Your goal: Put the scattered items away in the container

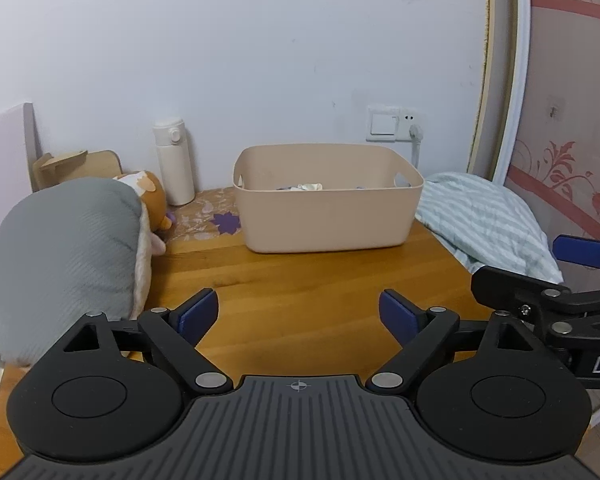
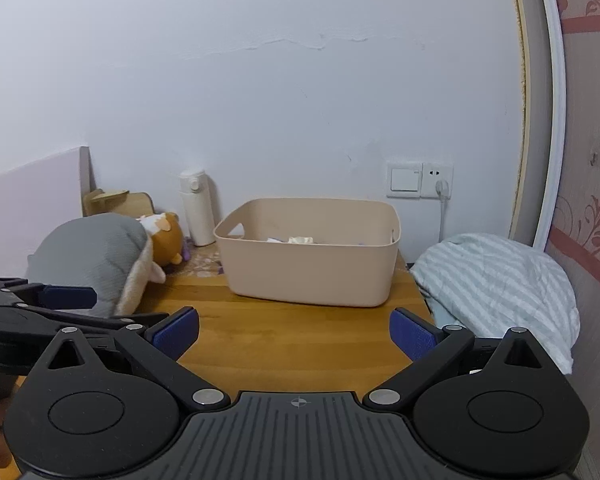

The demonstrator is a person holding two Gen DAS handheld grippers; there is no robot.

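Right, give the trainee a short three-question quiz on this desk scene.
1. True or false: the left gripper and the right gripper are both open and hold nothing.
2. What stands left of the beige bin, against the wall? A) white bottle B) lamp C) mug
3. Fill in: to the right of the bin lies a ______ cloth.

Key: 1 true; 2 A; 3 striped.

Home bedroom: pillow [image 1: 64, 256], plush toy [image 1: 148, 192], floral wallpaper [image 1: 572, 120].
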